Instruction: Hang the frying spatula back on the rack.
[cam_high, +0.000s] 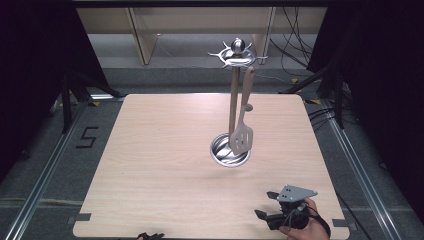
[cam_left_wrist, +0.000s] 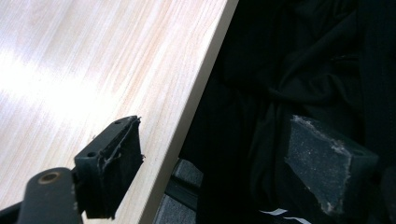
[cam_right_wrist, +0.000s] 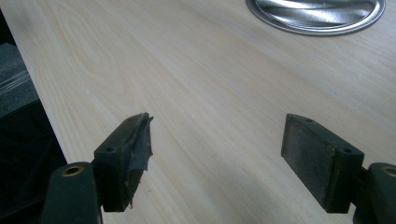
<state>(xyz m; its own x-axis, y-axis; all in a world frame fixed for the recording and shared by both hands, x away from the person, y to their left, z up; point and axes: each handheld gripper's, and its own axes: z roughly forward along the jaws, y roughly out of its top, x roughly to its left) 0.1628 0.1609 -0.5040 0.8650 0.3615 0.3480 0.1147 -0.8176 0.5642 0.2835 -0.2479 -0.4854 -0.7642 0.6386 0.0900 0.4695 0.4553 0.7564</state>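
Two grippers are in your hands, and neither has hold of anything; your right gripper (cam_high: 267, 205) sits low over the near right corner of the wooden table (cam_high: 165, 165), its grey three-cornered plate on top, your hand (cam_high: 305, 227) wrapped around its body; in the right gripper view its jaws stand wide apart with bare wood between them, and the pads (cam_right_wrist: 317, 156) press on nothing. Your left gripper (cam_high: 150, 236) barely pokes in at the near edge of the table; in the left gripper view its jaws are also spread wide, one over the wood, the other past the edge over dark cloth; nothing lies between them. Nearest your right gripper is the steel utensil stand (cam_high: 233, 107), upright near the table's middle, well apart from both tools; its round base (cam_right_wrist: 317, 16) shows ahead of the right jaws; a slotted spatula (cam_high: 242, 135) hangs from the stand's top ring, blade down just above the base.
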